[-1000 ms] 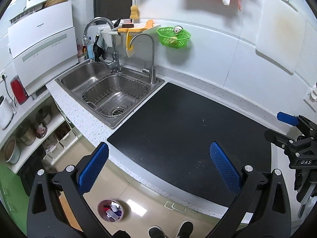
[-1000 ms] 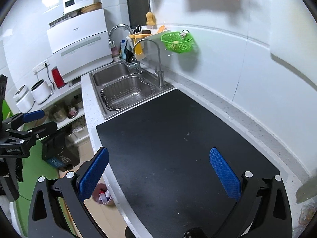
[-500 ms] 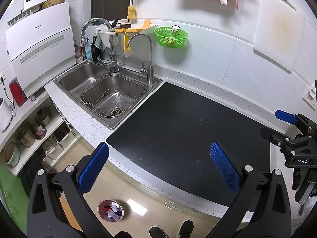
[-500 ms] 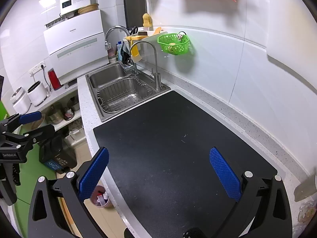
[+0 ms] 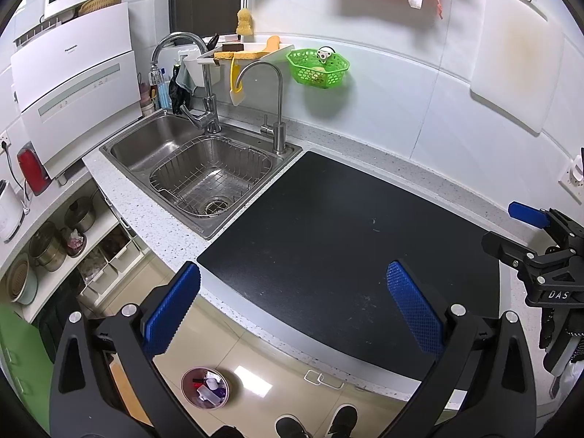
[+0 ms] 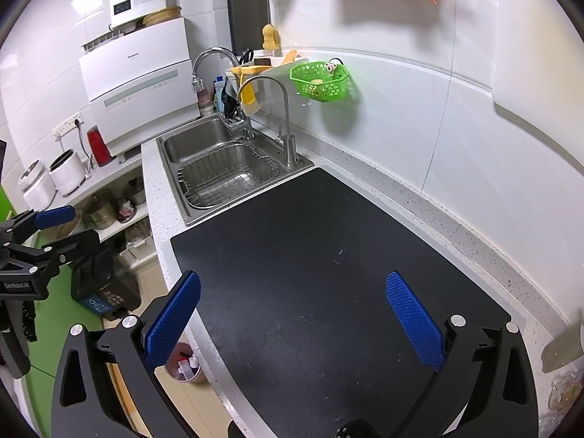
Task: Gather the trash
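A small round trash bin (image 5: 205, 387) stands on the floor below the counter edge, with a few bottles and scraps inside. In the right wrist view the bin (image 6: 184, 367) is partly hidden behind a finger. My left gripper (image 5: 292, 310) hangs open over the counter's front edge, with nothing between its blue pads (image 5: 171, 310). My right gripper (image 6: 292, 314) is open and empty above the black mat (image 6: 328, 255). Each gripper shows in the other's view: the right gripper (image 5: 529, 241) at the far right, the left gripper (image 6: 36, 233) at the far left. The mat carries only tiny specks (image 6: 339, 252).
A steel sink (image 5: 204, 175) with a wire basket and two taps lies left of the mat (image 5: 346, 237). A green basket (image 5: 317, 67) hangs on the wall. A dark bin (image 6: 106, 284) stands on the floor by open shelves of pots. The person's shoes (image 5: 317, 423) are below.
Both views have drifted only slightly. Both grippers stay open and empty, and nothing on the counter has moved.
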The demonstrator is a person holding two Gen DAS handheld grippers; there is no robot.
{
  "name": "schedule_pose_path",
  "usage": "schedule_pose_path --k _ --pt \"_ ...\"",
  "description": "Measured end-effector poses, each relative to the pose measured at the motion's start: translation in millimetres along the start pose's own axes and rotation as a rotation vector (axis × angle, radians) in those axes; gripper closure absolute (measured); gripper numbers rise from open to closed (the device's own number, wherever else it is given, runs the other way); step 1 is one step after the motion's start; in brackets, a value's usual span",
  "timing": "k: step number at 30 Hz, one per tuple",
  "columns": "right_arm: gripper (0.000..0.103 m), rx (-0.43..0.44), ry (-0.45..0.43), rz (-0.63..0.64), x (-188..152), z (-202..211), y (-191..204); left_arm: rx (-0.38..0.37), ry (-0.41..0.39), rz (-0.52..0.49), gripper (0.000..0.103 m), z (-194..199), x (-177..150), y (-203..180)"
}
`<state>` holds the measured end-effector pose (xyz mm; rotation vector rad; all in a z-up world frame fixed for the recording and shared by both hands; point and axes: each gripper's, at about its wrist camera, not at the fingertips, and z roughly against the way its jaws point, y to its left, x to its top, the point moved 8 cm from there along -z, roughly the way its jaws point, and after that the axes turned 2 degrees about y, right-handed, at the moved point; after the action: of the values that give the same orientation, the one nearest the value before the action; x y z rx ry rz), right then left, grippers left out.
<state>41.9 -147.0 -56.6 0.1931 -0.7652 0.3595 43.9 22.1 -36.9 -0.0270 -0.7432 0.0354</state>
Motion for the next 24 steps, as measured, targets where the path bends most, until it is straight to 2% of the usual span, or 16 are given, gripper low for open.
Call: schedule_pose_path --k 24 --pt "0.006 -0.012 0.008 -0.004 0.3 -4.1 -3.0 -0.004 0.004 0.001 0.003 -4.8 0.5 2.5"
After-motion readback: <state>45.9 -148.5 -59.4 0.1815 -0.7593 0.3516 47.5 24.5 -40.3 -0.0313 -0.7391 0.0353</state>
